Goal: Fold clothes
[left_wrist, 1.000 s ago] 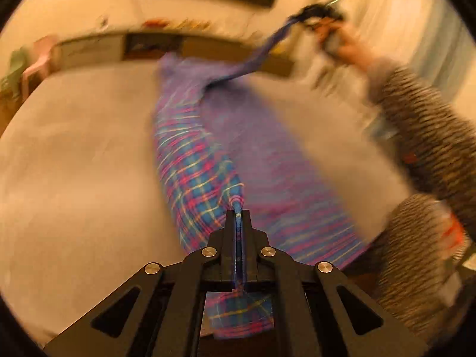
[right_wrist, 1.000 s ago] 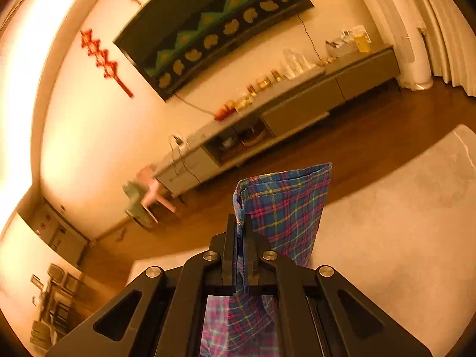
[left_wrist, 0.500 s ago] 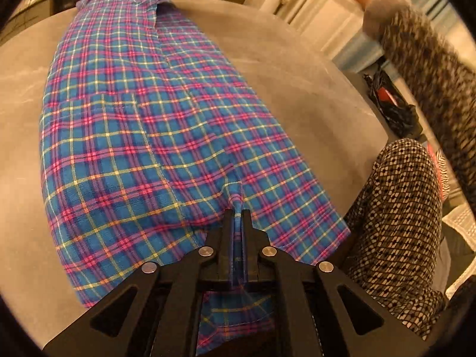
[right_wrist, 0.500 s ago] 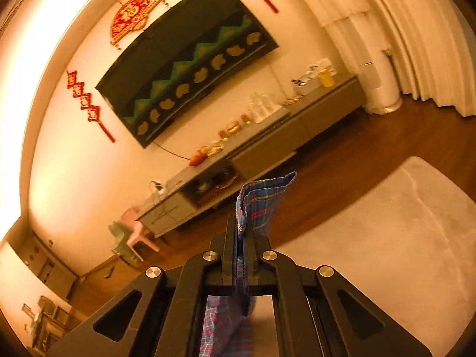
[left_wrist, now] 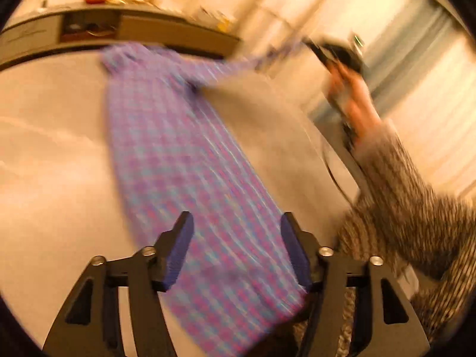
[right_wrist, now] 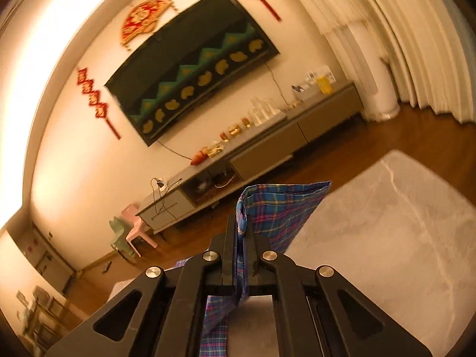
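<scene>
1. Your left gripper [left_wrist: 236,248] has its jaws spread wide, nothing between them; the plaid shirt [left_wrist: 184,160] lies just below on the grey table [left_wrist: 53,154].
2. Your right gripper [right_wrist: 239,232] has its jaws pressed together, pinching a folded edge of the shirt [right_wrist: 282,208] and lifting it off the table [right_wrist: 386,238].
3. The shirt is blue with pink and yellow checks, stretched long and narrow, blurred in the left view.
4. The open shelf [right_wrist: 208,183] of the cabinet beyond holds small items too dim to name.

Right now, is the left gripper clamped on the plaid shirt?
No, the left gripper is wide open, with the plaid shirt lying between its separated fingers.
</scene>
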The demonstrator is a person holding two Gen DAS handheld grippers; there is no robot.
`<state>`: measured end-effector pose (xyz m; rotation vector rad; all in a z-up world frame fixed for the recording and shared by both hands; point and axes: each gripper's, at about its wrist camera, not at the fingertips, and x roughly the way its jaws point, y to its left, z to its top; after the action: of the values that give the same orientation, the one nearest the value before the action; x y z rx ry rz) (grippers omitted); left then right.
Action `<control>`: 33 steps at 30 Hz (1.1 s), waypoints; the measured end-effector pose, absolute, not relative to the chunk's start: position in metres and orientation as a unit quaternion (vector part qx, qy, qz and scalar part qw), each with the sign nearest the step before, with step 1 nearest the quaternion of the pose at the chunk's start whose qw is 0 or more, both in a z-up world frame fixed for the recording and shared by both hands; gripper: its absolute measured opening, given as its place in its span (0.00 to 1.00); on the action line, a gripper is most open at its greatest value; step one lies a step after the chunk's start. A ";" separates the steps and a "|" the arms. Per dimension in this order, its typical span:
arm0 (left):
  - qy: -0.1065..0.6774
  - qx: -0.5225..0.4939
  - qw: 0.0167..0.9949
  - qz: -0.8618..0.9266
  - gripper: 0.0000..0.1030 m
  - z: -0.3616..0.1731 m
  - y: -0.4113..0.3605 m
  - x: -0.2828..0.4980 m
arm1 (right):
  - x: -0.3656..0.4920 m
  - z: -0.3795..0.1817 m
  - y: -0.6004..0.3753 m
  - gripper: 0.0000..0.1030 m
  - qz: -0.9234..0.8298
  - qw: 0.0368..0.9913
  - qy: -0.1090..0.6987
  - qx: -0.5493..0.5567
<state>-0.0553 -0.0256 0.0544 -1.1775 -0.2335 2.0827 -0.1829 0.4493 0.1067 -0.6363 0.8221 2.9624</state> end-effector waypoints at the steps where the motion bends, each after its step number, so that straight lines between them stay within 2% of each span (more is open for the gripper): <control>1: -0.082 -0.456 0.341 0.818 0.64 0.054 -0.031 -0.076 | -0.182 0.106 0.447 0.03 0.947 0.015 0.242 -0.213; 4: -0.060 -0.464 0.274 0.840 0.64 0.050 -0.041 -0.153 | -0.185 0.082 0.442 0.08 0.943 0.077 0.155 -0.283; 6: -0.050 -0.473 0.232 0.848 0.64 0.043 -0.041 -0.210 | -0.193 0.055 0.437 0.34 0.916 0.127 0.098 -0.368; 9: -0.044 -0.488 0.199 0.848 0.64 0.029 -0.036 -0.290 | -0.175 0.050 0.410 0.41 0.915 0.161 0.035 -0.368; 11: -0.038 -0.494 0.182 0.849 0.64 0.019 -0.030 -0.334 | -0.155 0.056 0.367 0.41 0.927 0.139 -0.013 -0.347; 13: -0.032 -0.498 0.169 0.850 0.64 0.007 -0.022 -0.372 | -0.131 0.058 0.307 0.41 0.940 0.071 -0.056 -0.330; 17: -0.005 -0.511 0.146 0.847 0.63 -0.026 -0.003 -0.430 | -0.089 0.016 0.165 0.39 0.899 -0.191 -0.129 -0.373; 19: 0.016 -0.525 0.130 0.841 0.57 -0.044 0.003 -0.453 | -0.071 -0.016 0.110 0.38 0.857 -0.277 -0.176 -0.398; 20: 0.029 -0.531 0.123 0.838 0.55 -0.052 0.005 -0.463 | -0.062 -0.033 0.092 0.38 0.839 -0.300 -0.200 -0.407; 22: 0.059 -0.519 0.104 0.847 0.57 -0.055 0.010 -0.481 | -0.052 -0.063 0.076 0.35 0.798 -0.329 -0.233 -0.449; 24: 0.061 -0.521 0.086 0.847 0.57 -0.055 0.009 -0.500 | -0.036 -0.072 0.072 0.35 0.789 -0.338 -0.269 -0.438; 26: 0.076 -0.513 0.048 0.853 0.57 -0.054 0.006 -0.514 | -0.035 -0.072 0.072 0.34 0.769 -0.352 -0.270 -0.461; 28: 0.108 -0.509 0.010 0.854 0.50 -0.055 0.009 -0.521 | -0.036 -0.074 0.075 0.34 0.765 -0.361 -0.261 -0.466; 29: 0.122 -0.506 -0.006 0.854 0.36 -0.054 0.011 -0.523 | -0.037 -0.074 0.077 0.35 0.764 -0.363 -0.255 -0.467; 30: 0.113 -0.498 -0.006 0.859 0.33 -0.047 0.008 -0.516 | -0.038 -0.075 0.079 0.35 0.764 -0.365 -0.252 -0.468; 33: 0.091 -0.485 0.021 0.870 0.34 -0.032 0.005 -0.481 | -0.047 -0.074 0.093 0.37 0.758 -0.390 -0.204 -0.481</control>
<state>-0.4806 0.0054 -0.0317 -1.5019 0.2836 2.6955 -0.0470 0.0933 -0.0737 -2.0601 -0.8749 3.2460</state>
